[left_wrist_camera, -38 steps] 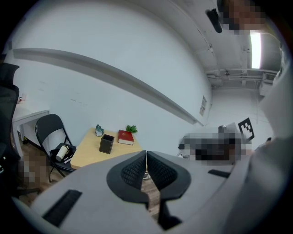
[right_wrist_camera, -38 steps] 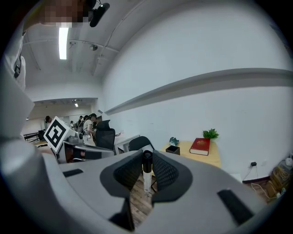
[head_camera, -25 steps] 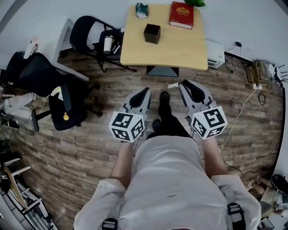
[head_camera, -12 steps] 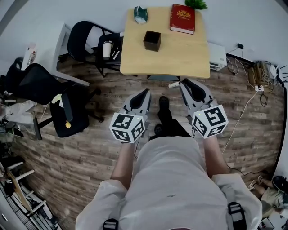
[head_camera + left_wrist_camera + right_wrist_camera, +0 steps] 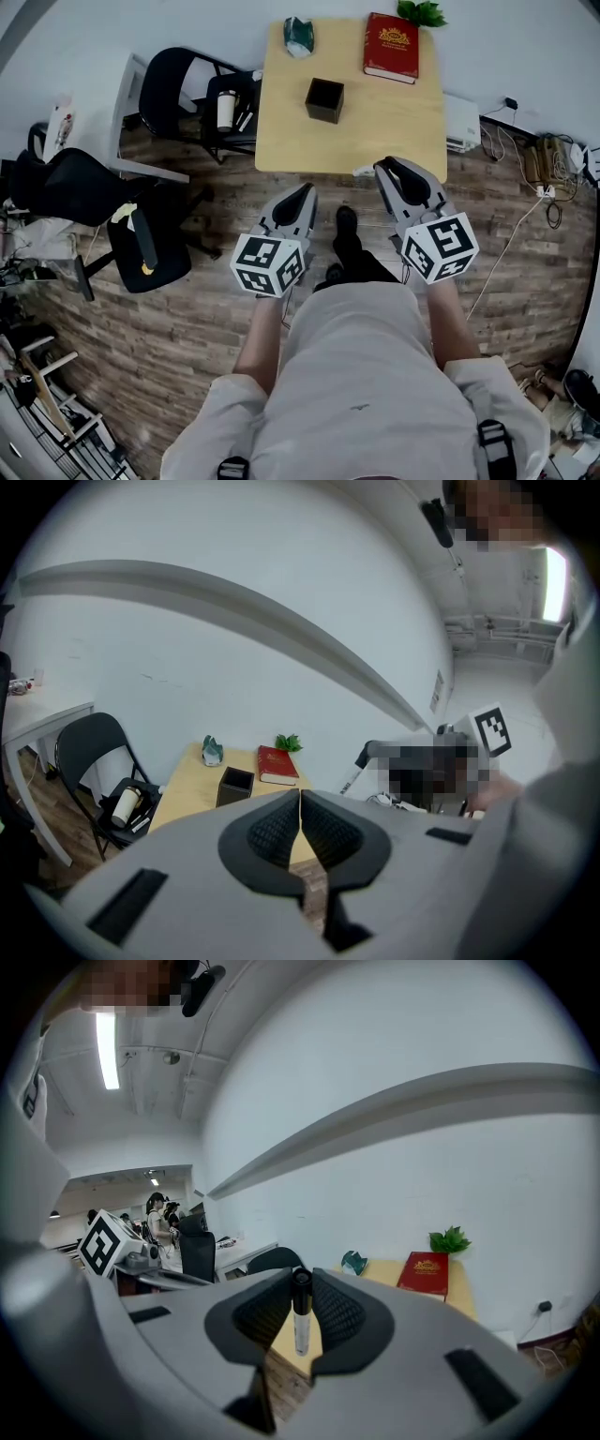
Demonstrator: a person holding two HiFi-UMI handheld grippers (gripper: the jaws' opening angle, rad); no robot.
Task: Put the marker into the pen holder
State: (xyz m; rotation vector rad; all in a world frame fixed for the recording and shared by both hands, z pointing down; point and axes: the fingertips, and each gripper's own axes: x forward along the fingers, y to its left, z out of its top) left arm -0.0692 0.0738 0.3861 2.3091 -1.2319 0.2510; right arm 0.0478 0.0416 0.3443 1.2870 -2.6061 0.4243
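The black square pen holder stands on the light wooden table ahead of me; it also shows past the left jaws. My right gripper is shut on the marker, a white barrel with a black cap held crosswise between the pads; its white end sticks out to the left. The gripper hangs above the floor near the table's front edge. My left gripper is shut with nothing in it, level with the right one.
On the table lie a red book, a teal crumpled object and a small plant. A black folding chair with a cup stands left of it; an office chair farther left. A white unit and cables lie right.
The table has slid a little down and right in the head view, so I stand slightly closer. Both grippers keep their pose and stay shut.
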